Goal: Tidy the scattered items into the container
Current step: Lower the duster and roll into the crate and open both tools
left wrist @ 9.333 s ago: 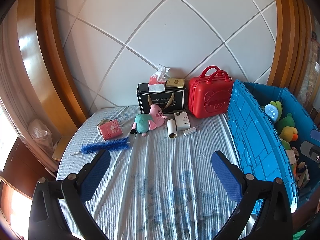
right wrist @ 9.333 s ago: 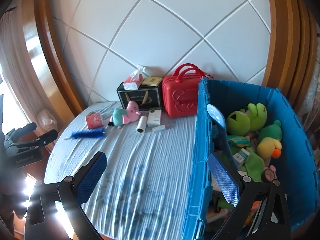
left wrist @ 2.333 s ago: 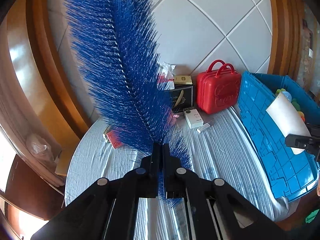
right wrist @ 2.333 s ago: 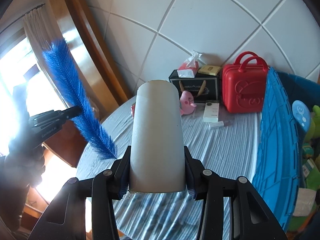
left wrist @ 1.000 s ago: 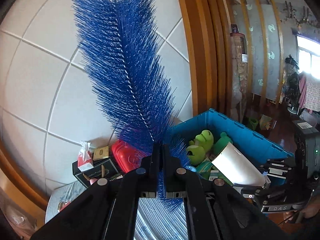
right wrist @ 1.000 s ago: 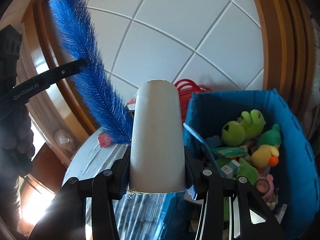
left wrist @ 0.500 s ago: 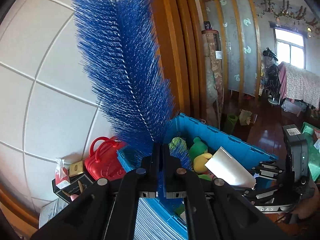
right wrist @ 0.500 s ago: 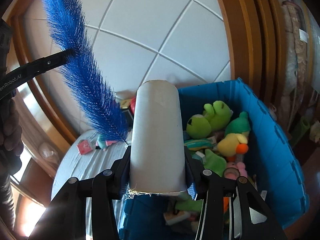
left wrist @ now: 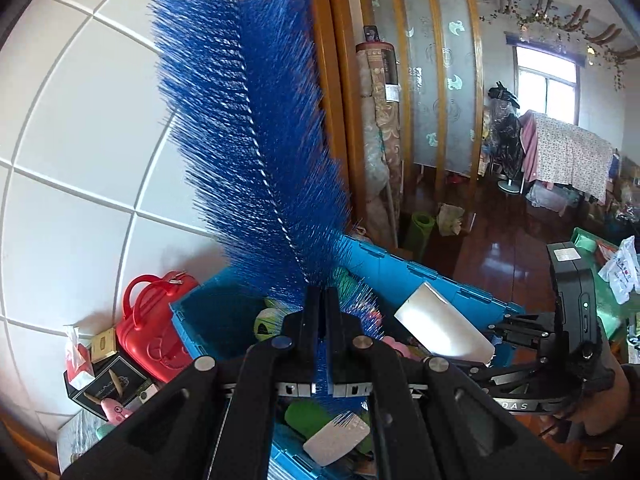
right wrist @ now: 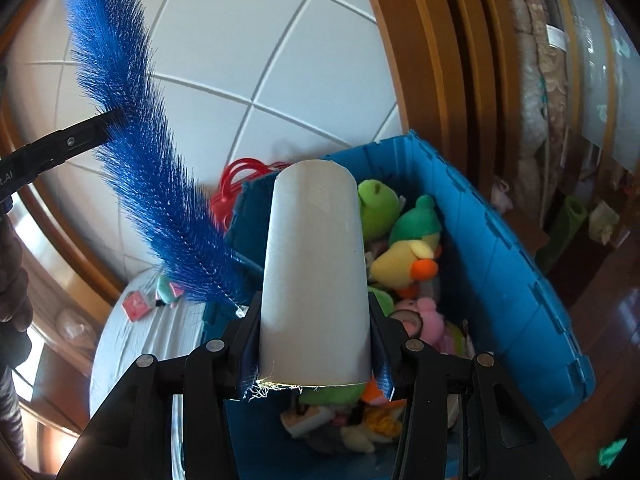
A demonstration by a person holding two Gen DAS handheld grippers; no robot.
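Observation:
My left gripper (left wrist: 320, 300) is shut on the stem of a long blue bristle brush (left wrist: 256, 132), which stands up over the blue crate (left wrist: 404, 272). In the right wrist view the same brush (right wrist: 148, 160) slants down from the left gripper's finger (right wrist: 60, 144) toward the crate's near corner. My right gripper (right wrist: 314, 332) is shut on a white roll (right wrist: 314, 272), held above the crate (right wrist: 516, 276) full of plush toys (right wrist: 404, 260). The roll (left wrist: 440, 332) and right gripper also show at right in the left wrist view.
A red case (left wrist: 154, 320), a black box (left wrist: 106, 386) and a tissue pack (left wrist: 78, 360) stand beside the crate against the white tiled wall. A pink pouch (right wrist: 136, 304) and a small plush (right wrist: 168, 290) lie on the striped table (right wrist: 148, 340). Wooden floor lies beyond the crate.
Both grippers have swung right from over the table to above the crate, each keeping its item. The crate's inside now fills more of both views.

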